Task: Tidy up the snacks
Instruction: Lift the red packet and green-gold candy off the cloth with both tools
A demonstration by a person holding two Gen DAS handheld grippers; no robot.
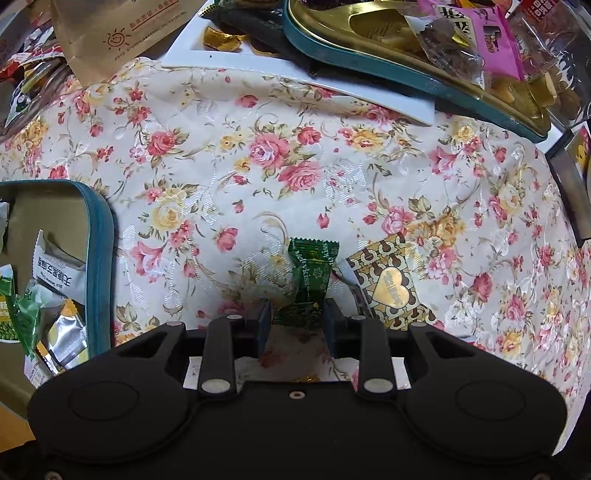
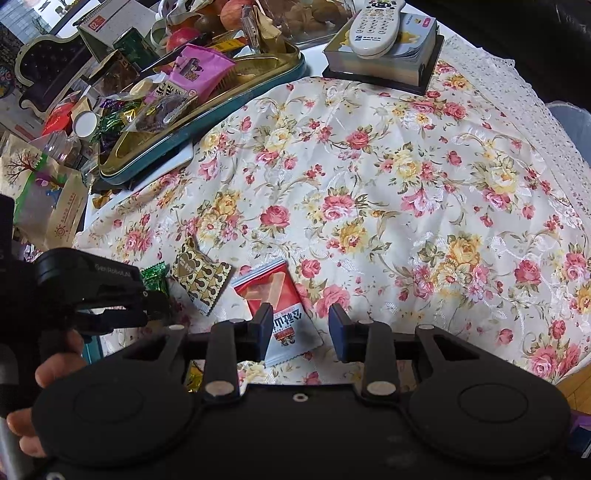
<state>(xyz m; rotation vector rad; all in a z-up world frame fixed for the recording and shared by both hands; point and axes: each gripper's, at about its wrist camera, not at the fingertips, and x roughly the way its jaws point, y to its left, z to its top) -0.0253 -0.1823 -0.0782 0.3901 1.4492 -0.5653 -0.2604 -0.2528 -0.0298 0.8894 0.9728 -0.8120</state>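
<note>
In the left wrist view, the left gripper (image 1: 297, 317) sits low at centre frame with its two fingers drawn in narrow on either side of a green foil candy (image 1: 309, 280); the wrapper stands between the pads and looks pinched, its upper end fanning out above them. Just right of it lies a gold and brown heart-print packet (image 1: 388, 286), flat on the floral tablecloth (image 1: 258, 155). At the left edge of that frame a teal-rimmed tin (image 1: 99, 258) holds several packets, among them a white one with printed characters and green ones. Across the top, a second teal tin with a gold interior (image 1: 369, 55) is heaped with snacks, including a pink packet (image 1: 491, 33), and rests partly on a white tray (image 1: 221, 48) carrying gold-wrapped pieces. A brown paper bag (image 1: 110, 33) lies in the upper left.

In the right wrist view, the right gripper (image 2: 300, 325) is spread wide at lower centre, its fingers standing either side of a red and white snack packet (image 2: 280, 306) lying on the cloth; the left pad overlaps the packet's edge, the right pad stands apart from it. The green candy and heart-print packet appear at centre left. A white remote (image 2: 376, 26) rests on a thick book (image 2: 384, 62) at the top
</note>
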